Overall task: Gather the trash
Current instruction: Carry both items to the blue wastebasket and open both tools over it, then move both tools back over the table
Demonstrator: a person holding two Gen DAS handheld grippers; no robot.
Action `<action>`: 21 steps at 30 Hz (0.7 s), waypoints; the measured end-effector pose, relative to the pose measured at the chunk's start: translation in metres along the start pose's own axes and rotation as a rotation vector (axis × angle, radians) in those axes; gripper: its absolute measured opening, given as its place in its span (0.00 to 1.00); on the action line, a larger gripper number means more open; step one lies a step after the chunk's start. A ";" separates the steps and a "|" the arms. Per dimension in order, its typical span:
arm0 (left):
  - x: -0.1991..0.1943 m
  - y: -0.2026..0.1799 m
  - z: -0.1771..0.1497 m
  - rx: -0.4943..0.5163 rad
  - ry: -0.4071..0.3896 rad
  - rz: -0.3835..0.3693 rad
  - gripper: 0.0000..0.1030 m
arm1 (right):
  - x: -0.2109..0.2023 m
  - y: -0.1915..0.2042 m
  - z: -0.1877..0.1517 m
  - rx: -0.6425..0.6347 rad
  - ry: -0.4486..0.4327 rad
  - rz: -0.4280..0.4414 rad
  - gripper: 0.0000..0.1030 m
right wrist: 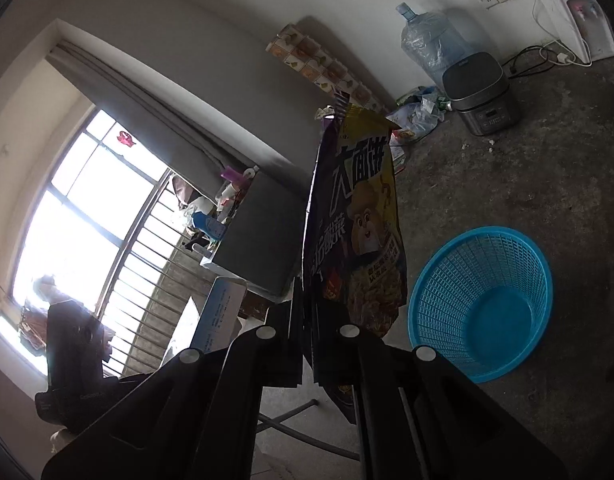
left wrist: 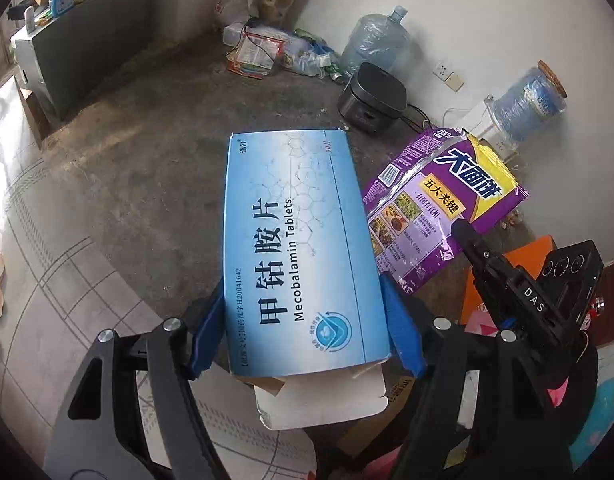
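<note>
Left gripper (left wrist: 303, 332): flat blue-and-white cardboard tablet box (left wrist: 299, 248) is pinched between spread jaws. Right gripper (right wrist: 327, 344): purple-and-yellow foil snack wrapper (right wrist: 359, 216) is pinched. Round blue plastic mesh basket (right wrist: 481, 304) is seen right of the right jaws; release is best made directly above its rim.

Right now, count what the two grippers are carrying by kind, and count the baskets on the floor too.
Medicine box, in the left gripper: 1
Snack wrapper, in the right gripper: 1
Blue basket, on the floor: 1
Total: 3
</note>
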State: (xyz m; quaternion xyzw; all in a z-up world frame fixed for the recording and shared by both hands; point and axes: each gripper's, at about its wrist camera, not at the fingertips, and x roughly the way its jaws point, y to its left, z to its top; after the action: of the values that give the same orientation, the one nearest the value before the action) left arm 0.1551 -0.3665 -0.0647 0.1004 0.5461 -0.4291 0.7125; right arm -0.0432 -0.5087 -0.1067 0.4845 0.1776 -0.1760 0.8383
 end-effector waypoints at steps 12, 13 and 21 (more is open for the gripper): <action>0.148 -0.014 0.057 -0.008 0.055 0.095 0.76 | 0.130 -0.116 -0.025 0.087 0.243 -0.326 0.37; 0.144 -0.009 0.057 -0.033 0.048 0.081 0.76 | 0.131 -0.117 -0.034 0.083 0.251 -0.317 0.37; 0.062 0.004 0.053 0.009 -0.148 0.094 0.76 | 0.090 -0.116 -0.058 0.155 0.189 -0.240 0.38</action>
State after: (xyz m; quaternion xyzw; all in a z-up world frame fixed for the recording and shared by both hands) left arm 0.1964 -0.4275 -0.0993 0.0972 0.4848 -0.4036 0.7698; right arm -0.0260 -0.5230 -0.2629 0.5375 0.2980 -0.2417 0.7509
